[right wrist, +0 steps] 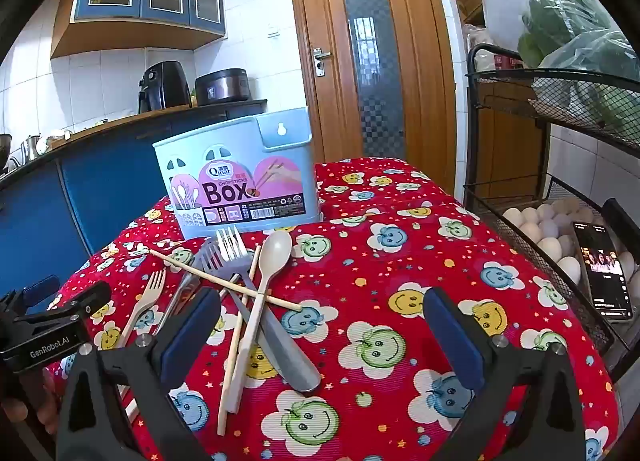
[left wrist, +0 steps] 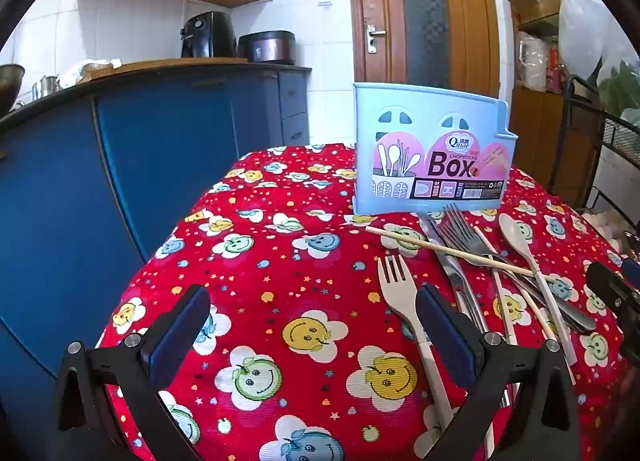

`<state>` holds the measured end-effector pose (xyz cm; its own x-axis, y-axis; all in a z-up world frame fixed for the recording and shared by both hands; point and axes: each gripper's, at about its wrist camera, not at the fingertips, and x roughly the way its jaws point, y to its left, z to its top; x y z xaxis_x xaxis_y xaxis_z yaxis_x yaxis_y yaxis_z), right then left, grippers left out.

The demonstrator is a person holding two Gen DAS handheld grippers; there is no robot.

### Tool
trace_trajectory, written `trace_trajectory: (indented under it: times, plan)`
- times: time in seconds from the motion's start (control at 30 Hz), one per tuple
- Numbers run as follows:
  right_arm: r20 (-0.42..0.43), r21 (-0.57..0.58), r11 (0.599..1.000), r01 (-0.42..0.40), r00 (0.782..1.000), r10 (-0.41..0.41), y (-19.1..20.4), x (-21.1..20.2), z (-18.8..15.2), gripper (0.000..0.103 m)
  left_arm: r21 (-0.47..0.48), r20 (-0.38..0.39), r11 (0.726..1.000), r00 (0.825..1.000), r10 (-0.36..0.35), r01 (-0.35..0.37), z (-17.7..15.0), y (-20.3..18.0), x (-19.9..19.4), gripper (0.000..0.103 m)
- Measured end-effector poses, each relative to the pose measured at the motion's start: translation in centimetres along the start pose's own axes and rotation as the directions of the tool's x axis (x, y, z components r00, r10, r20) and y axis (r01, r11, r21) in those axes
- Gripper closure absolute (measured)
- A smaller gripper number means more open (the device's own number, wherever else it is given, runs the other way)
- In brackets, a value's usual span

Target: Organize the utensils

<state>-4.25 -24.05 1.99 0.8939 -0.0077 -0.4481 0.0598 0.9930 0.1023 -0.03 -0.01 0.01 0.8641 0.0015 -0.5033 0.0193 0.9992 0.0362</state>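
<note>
A light blue chopsticks box [left wrist: 430, 153] [right wrist: 240, 181] stands upright at the far side of the red flower-print tablecloth [left wrist: 280, 261] [right wrist: 400, 261]. In front of it lies a loose pile: a beige fork [left wrist: 400, 293] [right wrist: 146, 297], a beige spoon [left wrist: 520, 241] [right wrist: 272, 257], metal forks [left wrist: 460, 229] [right wrist: 228, 249], a metal knife [left wrist: 444, 257] and crossed chopsticks [left wrist: 440, 249] [right wrist: 224, 279]. My left gripper [left wrist: 312, 313] hovers open over bare cloth, left of the beige fork. My right gripper [right wrist: 320, 317] is open too, its left finger [right wrist: 192, 337] beside the pile.
Blue kitchen cabinets [left wrist: 160, 141] run along the left of the table. A black wire rack [right wrist: 560, 189] holding eggs [right wrist: 548, 229] and a phone [right wrist: 604, 273] stands at the right. A wooden door [right wrist: 368, 61] is behind the table.
</note>
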Motion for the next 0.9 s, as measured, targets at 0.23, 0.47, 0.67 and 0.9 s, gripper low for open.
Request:
trace_trajectory:
  times: [0.23, 0.47, 0.67, 0.9]
  plan:
    - [0.0, 0.0, 1.0, 0.001, 1.0, -0.001, -0.02, 0.0, 0.0, 0.0, -0.002, -0.002, 1.0, 1.0, 0.003, -0.003, 0.03, 0.02, -0.04, 0.001]
    - [0.0, -0.002, 1.0, 0.001, 1.0, -0.001, 0.03, 0.02, 0.01, 0.0, 0.001, -0.001, 1.0, 1.0, 0.004, -0.004, 0.0, -0.01, 0.01, 0.001]
    - [0.0, -0.002, 1.0, 0.002, 1.0, -0.002, 0.04, 0.02, 0.0, 0.0, -0.002, -0.002, 1.0, 1.0, 0.005, -0.005, -0.03, 0.01, 0.0, 0.001]
    - [0.001, -0.002, 1.0, 0.001, 1.0, -0.001, 0.03, 0.01, -0.01, 0.0, -0.004, -0.002, 1.0, 1.0, 0.005, -0.005, -0.11, 0.2, 0.05, 0.001]
